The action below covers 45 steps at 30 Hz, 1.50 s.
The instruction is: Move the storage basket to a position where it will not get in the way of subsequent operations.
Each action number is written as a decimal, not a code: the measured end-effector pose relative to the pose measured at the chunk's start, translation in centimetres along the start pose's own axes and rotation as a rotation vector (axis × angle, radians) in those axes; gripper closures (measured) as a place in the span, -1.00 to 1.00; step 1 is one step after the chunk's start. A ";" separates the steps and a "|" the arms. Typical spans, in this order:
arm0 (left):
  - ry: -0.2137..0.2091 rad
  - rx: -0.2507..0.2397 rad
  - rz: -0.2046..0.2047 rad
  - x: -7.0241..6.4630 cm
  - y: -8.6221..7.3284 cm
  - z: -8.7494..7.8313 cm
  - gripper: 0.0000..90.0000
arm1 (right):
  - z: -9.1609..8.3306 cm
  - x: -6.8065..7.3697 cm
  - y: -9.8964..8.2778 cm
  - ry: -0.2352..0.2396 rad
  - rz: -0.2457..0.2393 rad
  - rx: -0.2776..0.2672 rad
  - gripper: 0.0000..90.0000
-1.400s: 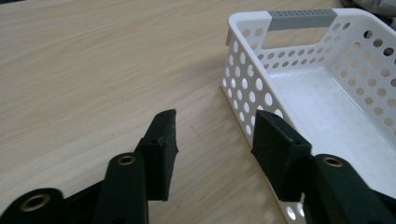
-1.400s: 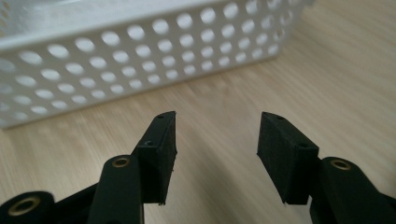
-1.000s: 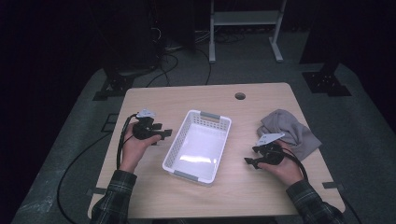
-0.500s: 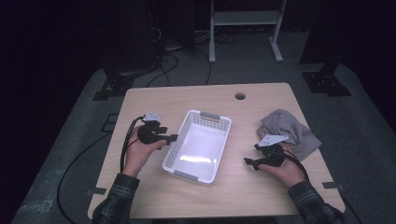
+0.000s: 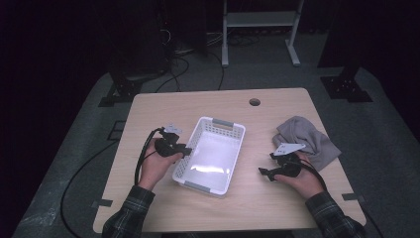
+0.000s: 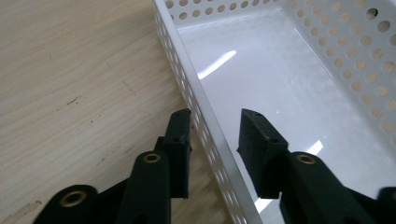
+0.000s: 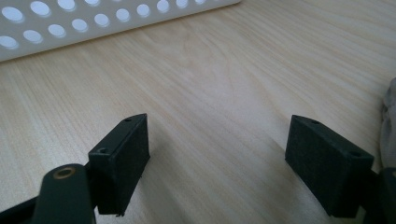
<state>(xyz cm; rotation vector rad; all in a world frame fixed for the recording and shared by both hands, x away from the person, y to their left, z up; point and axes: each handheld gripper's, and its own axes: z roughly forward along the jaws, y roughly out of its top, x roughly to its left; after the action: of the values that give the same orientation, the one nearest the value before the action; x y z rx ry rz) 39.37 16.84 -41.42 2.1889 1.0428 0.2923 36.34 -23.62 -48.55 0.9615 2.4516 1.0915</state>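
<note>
A white perforated basket [image 5: 198,134] sits mid-table. My left gripper [image 5: 187,148] is at its left long wall. In the left gripper view that wall [image 6: 187,88] runs up between the jaws of the left gripper [image 6: 212,135], one pad outside and one inside. The jaws have just been closing, and a gap still shows at the inner pad. My right gripper [image 5: 265,171] rests low over bare wood right of the basket, its jaws wide open with nothing between them [image 7: 217,140]. A grey cloth [image 5: 309,141] lies crumpled just behind the right hand.
The light wooden table [image 5: 198,104] has a round cable hole [image 5: 254,102] near its far edge. The basket's side [image 7: 93,23] shows ahead of the right gripper, and the cloth's edge [image 7: 390,116] at its right. Cables trail over the dark floor at left.
The left hand has slid right up to the basket, so its jaws now straddle the left wall. The right hand has stayed where it was.
</note>
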 end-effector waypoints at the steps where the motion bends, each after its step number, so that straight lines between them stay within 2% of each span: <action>1: -0.006 0.003 -0.005 0.0 0.0 0.0 0.56 | 0.0 0.0 0.0 0.000 0.000 0.000 -0.55; 3: -0.002 0.005 -0.004 -0.1 0.1 0.1 0.66 | 0.0 0.0 0.0 0.000 -0.002 0.000 -0.55; 7: 0.021 0.012 -0.008 0.0 0.3 0.2 0.72 | 0.0 0.0 0.0 0.000 0.000 0.000 -0.55; 14: 0.026 0.010 -0.037 0.5 0.9 0.6 0.88 | 0.1 0.0 0.0 -0.001 0.002 -0.003 -0.55; 22: 0.025 0.009 -0.040 1.4 1.5 0.6 0.89 | 0.1 0.0 0.1 -0.001 0.004 -0.002 -0.55; 29: 0.036 -0.025 -0.047 3.1 2.5 0.0 0.89 | 0.1 0.0 0.1 -0.001 0.005 -0.002 -0.55; 45: 0.078 -0.037 -0.085 8.0 3.8 -0.5 0.90 | 0.1 0.0 0.1 0.000 0.007 -0.002 -0.55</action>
<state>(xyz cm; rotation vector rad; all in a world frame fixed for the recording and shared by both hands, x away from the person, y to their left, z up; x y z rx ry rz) 46.59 21.42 -39.18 2.1084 1.1607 0.3581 36.41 -23.52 -48.55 0.9707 2.4487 1.0958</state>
